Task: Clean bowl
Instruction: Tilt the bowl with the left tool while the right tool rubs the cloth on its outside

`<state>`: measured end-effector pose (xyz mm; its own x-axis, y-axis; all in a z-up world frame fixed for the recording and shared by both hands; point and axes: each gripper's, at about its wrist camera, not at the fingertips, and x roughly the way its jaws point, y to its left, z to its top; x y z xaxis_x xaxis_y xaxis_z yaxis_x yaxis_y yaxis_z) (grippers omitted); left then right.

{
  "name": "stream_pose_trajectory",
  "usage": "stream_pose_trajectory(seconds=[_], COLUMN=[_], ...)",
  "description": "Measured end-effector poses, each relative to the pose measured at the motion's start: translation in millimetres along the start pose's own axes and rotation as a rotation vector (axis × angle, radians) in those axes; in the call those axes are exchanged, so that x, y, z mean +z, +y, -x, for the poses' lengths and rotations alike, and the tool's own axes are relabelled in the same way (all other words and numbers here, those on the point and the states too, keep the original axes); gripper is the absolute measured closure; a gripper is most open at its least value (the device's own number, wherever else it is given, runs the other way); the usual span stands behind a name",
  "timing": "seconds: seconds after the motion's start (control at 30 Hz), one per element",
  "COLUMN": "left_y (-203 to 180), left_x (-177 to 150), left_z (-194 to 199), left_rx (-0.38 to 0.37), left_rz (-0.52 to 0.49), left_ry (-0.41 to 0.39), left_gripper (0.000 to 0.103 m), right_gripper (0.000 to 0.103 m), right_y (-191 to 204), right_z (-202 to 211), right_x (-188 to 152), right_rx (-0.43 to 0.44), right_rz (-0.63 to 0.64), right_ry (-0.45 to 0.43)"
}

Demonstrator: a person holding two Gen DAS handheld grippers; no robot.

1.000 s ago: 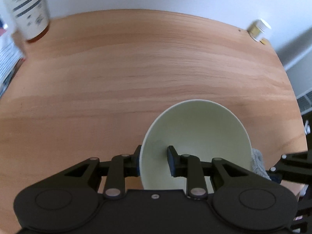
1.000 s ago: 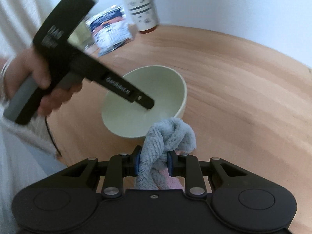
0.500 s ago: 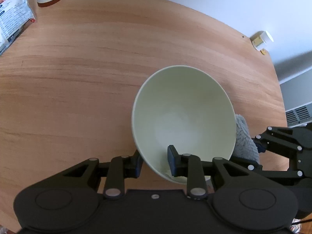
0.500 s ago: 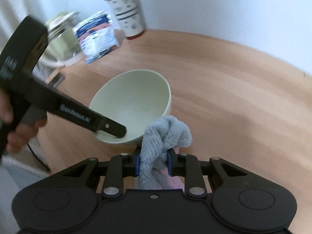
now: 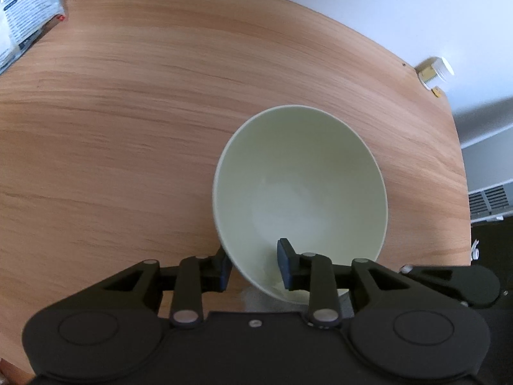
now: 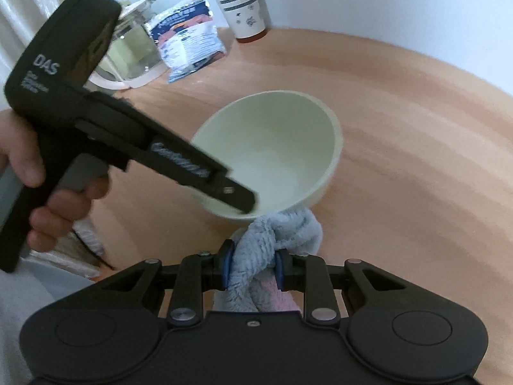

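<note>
A pale green bowl (image 5: 301,192) stands tilted on the wooden table (image 5: 128,112), its near rim raised. My left gripper (image 5: 255,263) grips that rim, one pad outside the wall and one inside; its jaws are opening slightly with the wall still between them. In the right wrist view the bowl (image 6: 282,154) opens toward me, and the left gripper (image 6: 243,199) reaches in from the left. My right gripper (image 6: 251,269) is shut on a bunched grey-blue and pink cloth (image 6: 279,234). The cloth touches the bowl's outside just below the near rim.
A patterned cup with a red base (image 6: 237,0), a printed packet (image 6: 189,35) and a glass jug (image 6: 134,51) stand at the table's far left. A small bottle (image 5: 436,72) sits at the far right edge. A hand (image 6: 48,211) holds the left gripper.
The bowl has tipped with the left gripper's roll. The right gripper brought the cloth from beside the bowl to against its underside near the rim.
</note>
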<state>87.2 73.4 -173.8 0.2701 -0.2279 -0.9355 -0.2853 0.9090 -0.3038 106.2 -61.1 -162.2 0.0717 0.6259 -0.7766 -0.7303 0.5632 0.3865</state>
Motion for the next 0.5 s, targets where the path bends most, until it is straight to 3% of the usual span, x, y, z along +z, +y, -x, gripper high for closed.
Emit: stream_pose_trajectory(seconds=[0.23, 0.5], left_y=[-4.5, -3.6], left_x=[3.3, 8.0], left_z=[-1.3, -0.8], left_rx=[0.021, 0.008], left_rz=[-0.044, -0.122], left_ry=[-0.003, 0.022], left_gripper=[0.074, 0.074], right_gripper=[0.076, 0.076], right_y=[7.1, -12.4], right_z=[-8.7, 4.2], right_x=[-1.0, -8.8], right_rx=[0.048, -0.029], right_rz=[0.003, -0.014], right_ry=[-0.004, -0.036])
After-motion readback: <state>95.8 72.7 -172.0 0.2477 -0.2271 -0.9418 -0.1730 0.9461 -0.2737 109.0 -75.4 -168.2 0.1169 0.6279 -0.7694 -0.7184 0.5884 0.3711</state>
